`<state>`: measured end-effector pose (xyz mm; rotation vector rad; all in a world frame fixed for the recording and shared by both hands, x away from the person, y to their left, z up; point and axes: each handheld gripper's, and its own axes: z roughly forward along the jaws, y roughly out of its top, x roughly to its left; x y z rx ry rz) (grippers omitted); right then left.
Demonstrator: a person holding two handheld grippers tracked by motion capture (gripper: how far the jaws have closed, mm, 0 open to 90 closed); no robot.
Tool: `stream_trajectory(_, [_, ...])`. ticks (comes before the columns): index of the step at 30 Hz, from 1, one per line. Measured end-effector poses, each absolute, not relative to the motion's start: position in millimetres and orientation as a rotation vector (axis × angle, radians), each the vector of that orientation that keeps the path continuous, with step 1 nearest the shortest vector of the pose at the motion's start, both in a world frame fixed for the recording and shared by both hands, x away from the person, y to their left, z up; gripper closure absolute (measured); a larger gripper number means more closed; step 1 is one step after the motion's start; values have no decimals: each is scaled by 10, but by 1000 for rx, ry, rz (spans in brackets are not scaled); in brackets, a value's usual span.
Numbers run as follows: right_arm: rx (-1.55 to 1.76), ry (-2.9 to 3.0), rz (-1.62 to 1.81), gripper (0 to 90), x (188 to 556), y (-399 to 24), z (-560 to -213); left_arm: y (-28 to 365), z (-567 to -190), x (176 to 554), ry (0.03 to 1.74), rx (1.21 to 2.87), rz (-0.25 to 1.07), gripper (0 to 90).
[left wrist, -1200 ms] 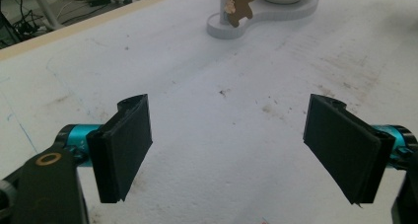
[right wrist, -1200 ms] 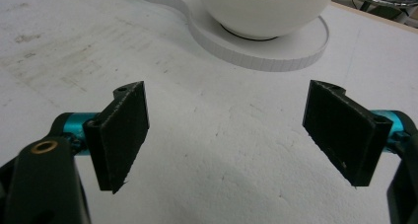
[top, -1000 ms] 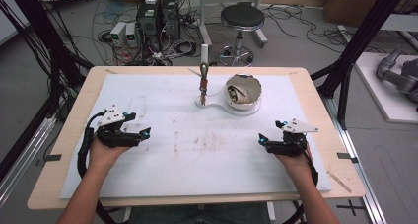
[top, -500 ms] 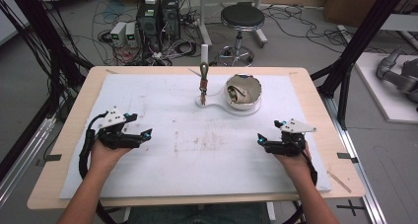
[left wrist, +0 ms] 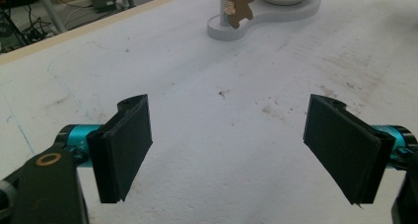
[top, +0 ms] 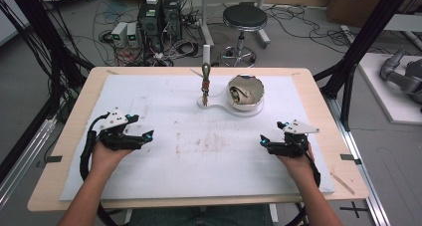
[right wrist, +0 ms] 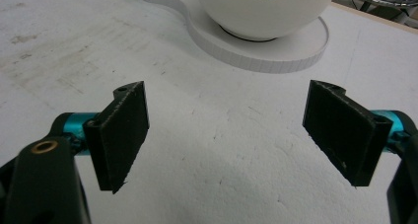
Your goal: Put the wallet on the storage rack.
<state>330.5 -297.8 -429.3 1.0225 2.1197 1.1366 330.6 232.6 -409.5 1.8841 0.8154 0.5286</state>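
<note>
A white bowl (top: 245, 92) sits on a flat white stand (top: 234, 108) at the far middle of the table (top: 74, 121). The stand's long side runs left to right, with a post (top: 205, 81) at its left end. The left gripper (top: 147, 135) and right gripper (top: 263, 141) rest well apart, jaws wide open, holding nothing. The left gripper view shows a little brown figure (left wrist: 240, 7) hanging by the post.

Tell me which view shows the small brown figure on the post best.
The left gripper view: the brown figure shows its outline beside the post. In the high view it is a thin, blurry shape.
</note>
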Motion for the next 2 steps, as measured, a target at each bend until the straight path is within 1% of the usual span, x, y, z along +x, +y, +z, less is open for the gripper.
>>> stream_trajectory(2, [1020, 2116, 1140, 179, 3305, -2979, -4292, 2328, -4095, 3308, 817, 1884, 527, 185])
